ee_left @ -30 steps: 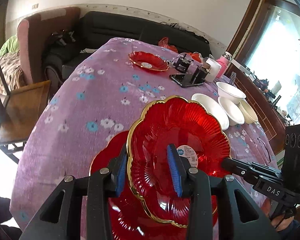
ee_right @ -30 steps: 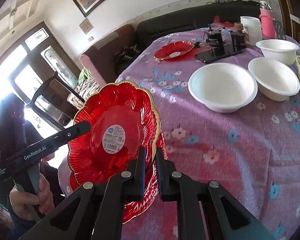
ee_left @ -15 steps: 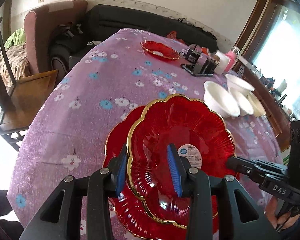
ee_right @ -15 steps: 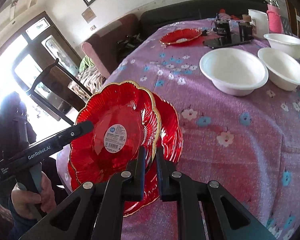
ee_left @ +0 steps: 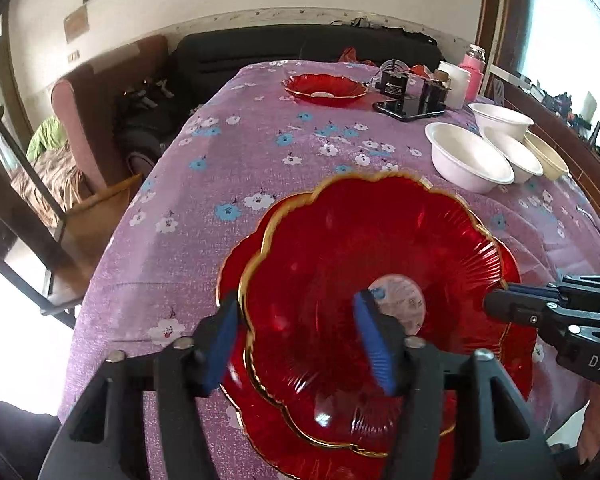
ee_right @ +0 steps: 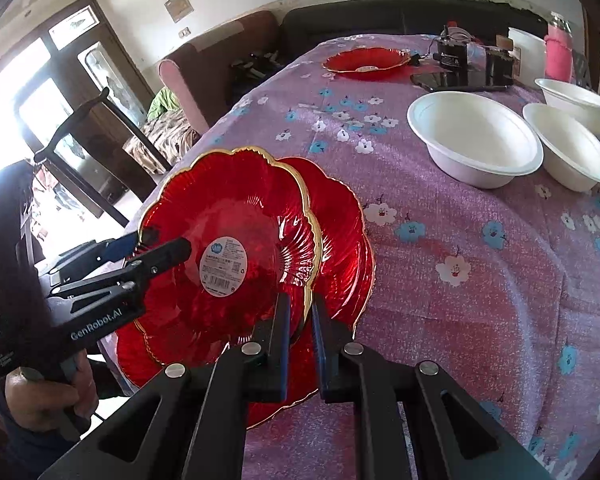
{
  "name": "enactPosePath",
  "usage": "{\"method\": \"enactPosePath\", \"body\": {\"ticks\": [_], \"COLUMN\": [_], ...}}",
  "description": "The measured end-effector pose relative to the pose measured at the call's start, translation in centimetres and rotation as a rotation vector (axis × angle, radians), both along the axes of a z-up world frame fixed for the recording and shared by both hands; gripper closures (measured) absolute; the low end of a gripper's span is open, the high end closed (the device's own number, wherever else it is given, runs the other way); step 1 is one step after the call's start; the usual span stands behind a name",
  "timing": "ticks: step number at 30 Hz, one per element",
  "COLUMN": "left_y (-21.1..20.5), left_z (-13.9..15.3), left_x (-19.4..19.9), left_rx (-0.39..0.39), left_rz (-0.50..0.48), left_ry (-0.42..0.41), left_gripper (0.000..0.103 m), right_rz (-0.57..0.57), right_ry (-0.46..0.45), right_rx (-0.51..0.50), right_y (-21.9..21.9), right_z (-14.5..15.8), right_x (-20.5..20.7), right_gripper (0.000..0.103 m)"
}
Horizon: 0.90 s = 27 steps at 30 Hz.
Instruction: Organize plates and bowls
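A red gold-rimmed glass plate (ee_left: pixel 364 264) (ee_right: pixel 236 216) hangs just above a second red plate (ee_left: pixel 236 264) (ee_right: pixel 336 216) that lies on the purple floral tablecloth (ee_left: pixel 220 168). My right gripper (ee_right: pixel 300 308) is shut on the upper plate's near rim. My left gripper (ee_left: pixel 296 328) is open, its blue pads on either side of the plate's opposite rim, one below and one above; it also shows in the right wrist view (ee_right: pixel 148 240). A third red plate (ee_left: pixel 324 88) (ee_right: pixel 366 60) sits at the far end. Three white bowls (ee_left: pixel 466 158) (ee_right: pixel 474 138) stand to the right.
A cream bowl (ee_left: pixel 546 156) sits beyond the white ones. A phone (ee_left: pixel 408 108), small black devices, a white cup (ee_left: pixel 454 84) and a pink bottle (ee_left: pixel 472 70) stand at the far right. A chair (ee_left: pixel 40 200) is left of the table, a sofa behind.
The held plate has come down closer to the plate on the table. The left jaws have spread wider around its rim. Both grippers shifted a little with it.
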<state>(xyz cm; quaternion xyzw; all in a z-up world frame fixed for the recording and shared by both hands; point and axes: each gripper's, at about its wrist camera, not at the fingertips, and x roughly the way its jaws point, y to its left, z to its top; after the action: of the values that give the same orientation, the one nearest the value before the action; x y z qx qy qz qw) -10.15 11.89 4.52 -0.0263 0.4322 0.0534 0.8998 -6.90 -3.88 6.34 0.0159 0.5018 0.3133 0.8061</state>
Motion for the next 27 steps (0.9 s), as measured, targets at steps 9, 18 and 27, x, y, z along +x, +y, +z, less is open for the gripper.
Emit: {"method": "enactPosePath", "body": {"ticks": [9, 18, 27], "left_y": [0.2, 0.8, 0.9], "left_z": [0.8, 1.9, 3.0], "left_x": [-0.4, -1.2, -1.7], "left_rx": [-0.005, -0.017, -0.028], "left_rz": [0.004, 0.040, 0.052], "left_ry": [-0.022, -0.072, -0.107], "left_gripper": [0.039, 0.033, 0.032], "right_rz": [-0.012, -0.074, -0.121], "right_ry": [-0.064, -0.094, -0.075], "right_rx": [-0.007, 0.048, 0.073], "right_y": [-0.3, -2.6, -4.4], "right_z": [1.2, 2.4, 2.3], "right_x": [-0.3, -0.1, 0.5], "right_gripper": [0.084, 0.069, 0.069]}}
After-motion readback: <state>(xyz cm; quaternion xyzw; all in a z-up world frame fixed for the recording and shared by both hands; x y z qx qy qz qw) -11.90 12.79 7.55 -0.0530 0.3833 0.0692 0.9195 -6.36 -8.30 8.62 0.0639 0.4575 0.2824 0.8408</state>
